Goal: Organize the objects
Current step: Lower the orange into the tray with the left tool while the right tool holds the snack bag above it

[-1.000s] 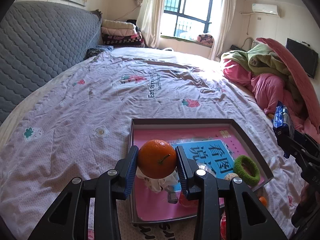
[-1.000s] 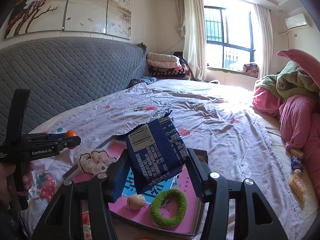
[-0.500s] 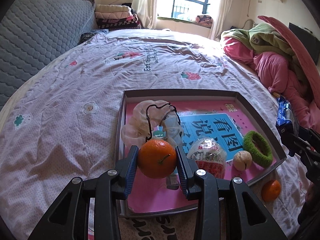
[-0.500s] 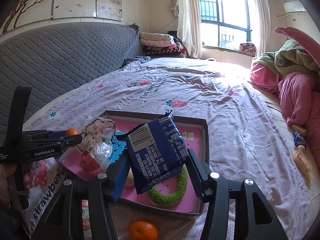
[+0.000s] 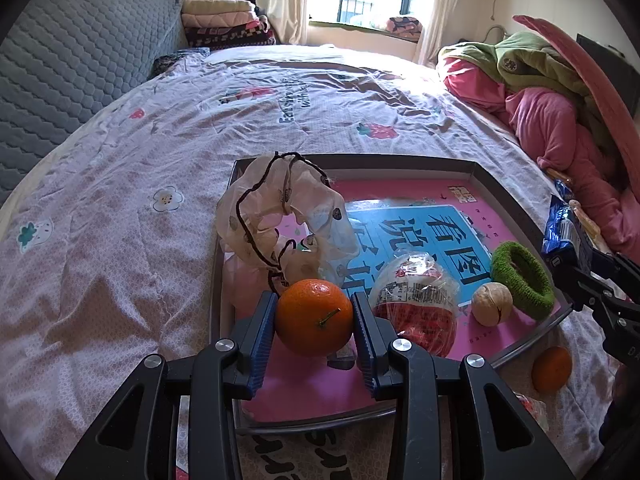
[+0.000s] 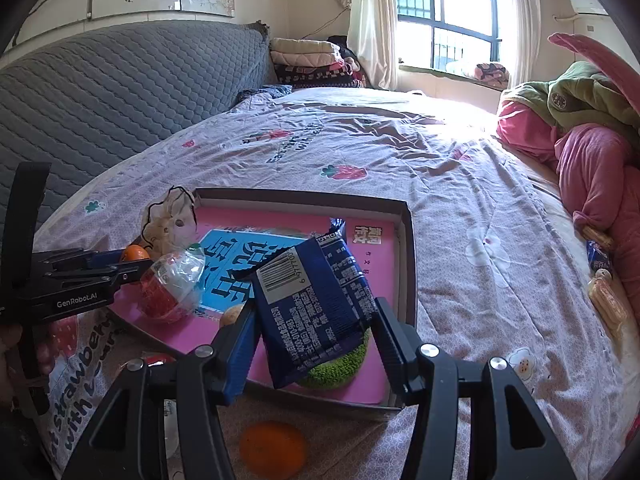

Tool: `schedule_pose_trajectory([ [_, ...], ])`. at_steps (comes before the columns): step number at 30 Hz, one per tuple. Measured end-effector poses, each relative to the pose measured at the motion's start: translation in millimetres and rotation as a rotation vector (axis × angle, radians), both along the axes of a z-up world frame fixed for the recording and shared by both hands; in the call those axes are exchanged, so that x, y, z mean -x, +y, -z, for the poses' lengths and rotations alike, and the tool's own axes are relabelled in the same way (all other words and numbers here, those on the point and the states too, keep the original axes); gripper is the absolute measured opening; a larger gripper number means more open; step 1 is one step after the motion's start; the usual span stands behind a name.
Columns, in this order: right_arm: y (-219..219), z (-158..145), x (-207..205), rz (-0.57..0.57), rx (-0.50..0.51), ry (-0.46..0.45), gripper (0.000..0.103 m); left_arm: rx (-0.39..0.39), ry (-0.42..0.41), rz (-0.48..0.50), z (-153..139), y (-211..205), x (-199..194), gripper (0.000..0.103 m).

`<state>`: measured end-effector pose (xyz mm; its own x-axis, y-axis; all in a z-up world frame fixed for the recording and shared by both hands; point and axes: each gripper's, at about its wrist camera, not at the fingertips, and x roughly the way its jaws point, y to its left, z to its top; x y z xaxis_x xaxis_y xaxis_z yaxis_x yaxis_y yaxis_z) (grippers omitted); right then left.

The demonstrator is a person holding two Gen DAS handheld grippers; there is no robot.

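Note:
My left gripper (image 5: 314, 330) is shut on an orange mandarin (image 5: 314, 322), held just above the near left part of a shallow box tray (image 5: 500, 196) with a pink and blue bottom. My right gripper (image 6: 314, 330) is shut on a dark blue snack packet (image 6: 316, 304), hanging over the tray's (image 6: 408, 264) near right corner. Inside the tray lie a sheer beige scrunchie (image 5: 280, 216), a red wrapped snack (image 5: 416, 300), a walnut (image 5: 491, 304) and a green hair tie (image 5: 522, 280). The packet hides most of the green hair tie (image 6: 340, 368) in the right wrist view.
A second mandarin (image 6: 273, 448) lies on the bedspread just outside the tray's near edge. Pink and green bedding (image 5: 552, 92) is heaped at the right, with small snack packs (image 6: 604, 292) beside it. A grey padded headboard (image 6: 100, 92) runs along the left.
Both grippers have come down and tilted toward the tray, each keeping its grip. More of the tray's contents and the loose mandarin have come into view.

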<state>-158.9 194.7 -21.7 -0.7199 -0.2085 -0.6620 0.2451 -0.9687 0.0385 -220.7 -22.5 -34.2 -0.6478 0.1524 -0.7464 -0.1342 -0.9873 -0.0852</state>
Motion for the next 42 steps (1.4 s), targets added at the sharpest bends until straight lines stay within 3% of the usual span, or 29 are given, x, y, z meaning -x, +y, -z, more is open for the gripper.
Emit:
schedule_pose_trajectory([
  [16, -0.5, 10.2, 9.7, 0.003, -0.018, -0.038, 0.055, 0.014, -0.032, 0.014, 15.9, 6.6, 3.7, 0.038],
  [42, -0.4, 28.0, 19.0, 0.010, 0.008, -0.111, 0.057, 0.011, -0.027, 0.014, 16.0, 5.4, 2.6, 0.039],
])
